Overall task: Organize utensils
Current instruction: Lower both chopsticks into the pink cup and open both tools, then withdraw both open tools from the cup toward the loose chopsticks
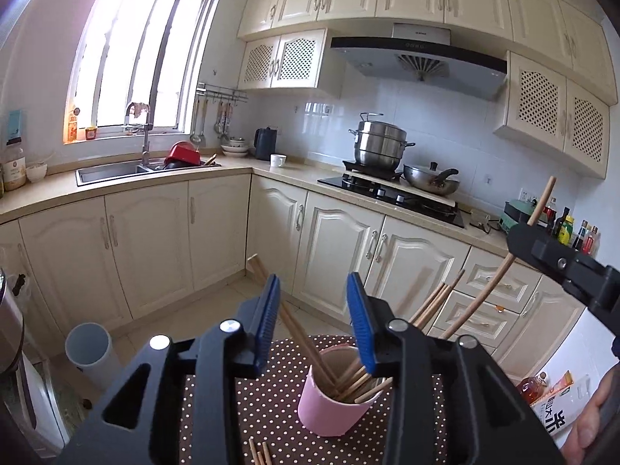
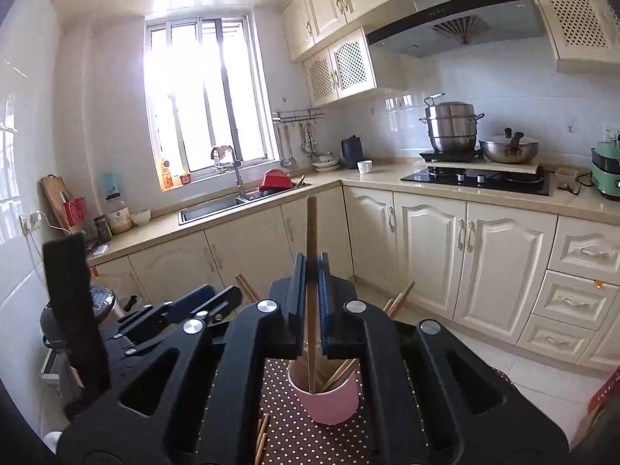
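Note:
A pink cup [image 1: 332, 407] stands on a brown polka-dot cloth [image 1: 252, 407] and holds several wooden chopsticks [image 1: 302, 333]. My left gripper [image 1: 313, 325] is open and empty, just above and in front of the cup. My right gripper [image 2: 311, 298] is shut on one wooden chopstick [image 2: 311, 232], held upright with its lower end inside the pink cup [image 2: 323, 399]. The right gripper also shows in the left wrist view [image 1: 521, 238], gripping that chopstick [image 1: 542, 201]. A few loose chopsticks [image 1: 259, 452] lie on the cloth near the front edge.
A grey bin [image 1: 91, 352] stands on the floor at left. A carton [image 1: 562, 403] and a bottle sit at right by a hand. Cream cabinets [image 1: 147, 248], a sink [image 1: 112, 170] and a hob with pots [image 1: 391, 190] line the far walls.

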Tool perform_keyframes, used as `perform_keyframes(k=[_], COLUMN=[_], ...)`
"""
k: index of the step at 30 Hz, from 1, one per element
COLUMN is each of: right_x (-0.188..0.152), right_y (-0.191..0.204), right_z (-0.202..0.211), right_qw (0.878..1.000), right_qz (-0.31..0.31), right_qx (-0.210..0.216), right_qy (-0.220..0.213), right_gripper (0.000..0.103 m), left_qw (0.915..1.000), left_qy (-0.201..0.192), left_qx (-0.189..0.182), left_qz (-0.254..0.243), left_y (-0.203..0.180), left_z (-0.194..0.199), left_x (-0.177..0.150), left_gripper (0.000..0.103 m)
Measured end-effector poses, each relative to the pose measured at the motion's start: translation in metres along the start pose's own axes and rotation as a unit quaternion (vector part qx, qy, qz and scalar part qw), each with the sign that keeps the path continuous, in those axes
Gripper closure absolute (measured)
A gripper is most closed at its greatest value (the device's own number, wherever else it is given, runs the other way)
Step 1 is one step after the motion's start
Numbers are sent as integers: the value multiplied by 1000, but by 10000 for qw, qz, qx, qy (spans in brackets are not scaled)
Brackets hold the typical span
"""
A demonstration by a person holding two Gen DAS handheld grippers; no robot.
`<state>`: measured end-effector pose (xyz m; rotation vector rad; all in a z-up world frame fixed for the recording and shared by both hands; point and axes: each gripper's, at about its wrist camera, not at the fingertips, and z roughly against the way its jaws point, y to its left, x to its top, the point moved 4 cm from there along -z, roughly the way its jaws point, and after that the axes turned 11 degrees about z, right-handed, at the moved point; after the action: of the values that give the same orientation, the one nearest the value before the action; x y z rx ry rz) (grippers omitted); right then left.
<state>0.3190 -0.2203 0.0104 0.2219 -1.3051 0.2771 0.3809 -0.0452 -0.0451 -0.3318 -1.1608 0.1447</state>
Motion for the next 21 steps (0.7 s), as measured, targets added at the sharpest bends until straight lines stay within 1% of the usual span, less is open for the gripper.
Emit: perform_keyframes(k=[2,4,14,21], right_x=[-2,-3,-16,-33], right_y=[0,0,0,4], right_z=[0,-1,-10,-20], right_qw=[10000,10000,9996,9987], right_qz=[2,3,-6,-32], right_qx=[-16,-11,-48,-30], right_qy=[29,56,292,508], right_gripper=[97,97,97,97], left_qw=[10000,9999,9986,9978], left_qy=[5,36,284,292], left_qx=[48,142,430,590], left_qz=[3,2,91,58], left_y=[5,11,39,53], left_z=[3,4,6,12], left_x=[-1,-4,-20,-24], left_gripper=[61,61,61,60])
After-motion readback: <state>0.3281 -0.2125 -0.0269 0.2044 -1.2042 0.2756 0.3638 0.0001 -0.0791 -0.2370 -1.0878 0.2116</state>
